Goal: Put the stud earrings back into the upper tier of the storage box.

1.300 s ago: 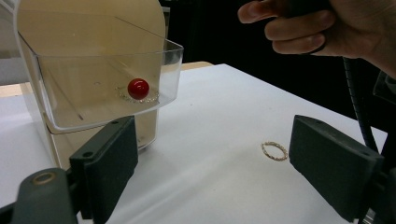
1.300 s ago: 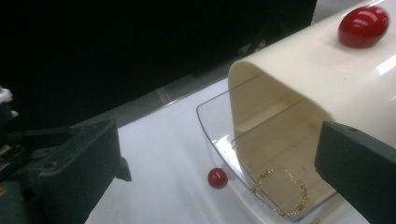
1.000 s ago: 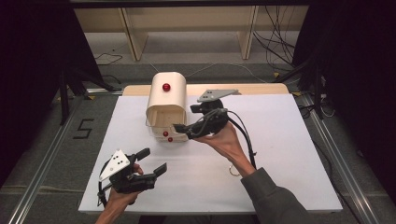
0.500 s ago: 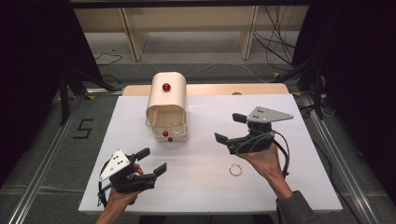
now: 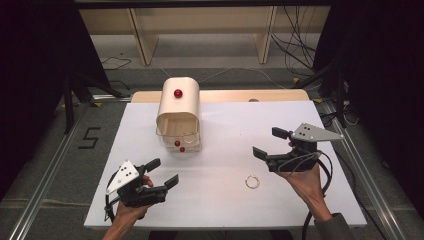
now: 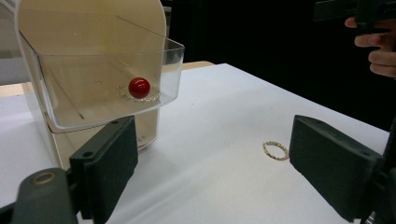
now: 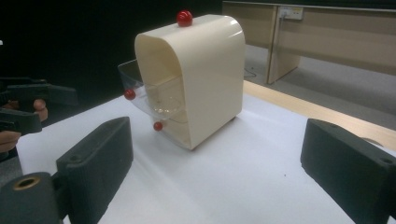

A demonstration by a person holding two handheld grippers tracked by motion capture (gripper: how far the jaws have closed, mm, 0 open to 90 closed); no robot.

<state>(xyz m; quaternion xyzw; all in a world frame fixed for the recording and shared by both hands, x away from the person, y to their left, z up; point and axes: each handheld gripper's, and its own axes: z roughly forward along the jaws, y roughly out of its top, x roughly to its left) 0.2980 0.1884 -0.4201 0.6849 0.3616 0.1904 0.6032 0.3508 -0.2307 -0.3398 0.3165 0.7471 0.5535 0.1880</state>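
Cream drawer box point(image 5: 179, 107) sole obstacle; open drawer point(image 5: 177, 136) juts forward; ring point(image 5: 252, 181) front-right of box, unobstructed.

Right hand-held gripper point(image 5: 269, 143) drawn back from the drawer box point(image 5: 179, 113) to the worktop's point(image 5: 225, 125) right side, jaws apart, ring point(image 5: 252, 181) now uncovered beside it
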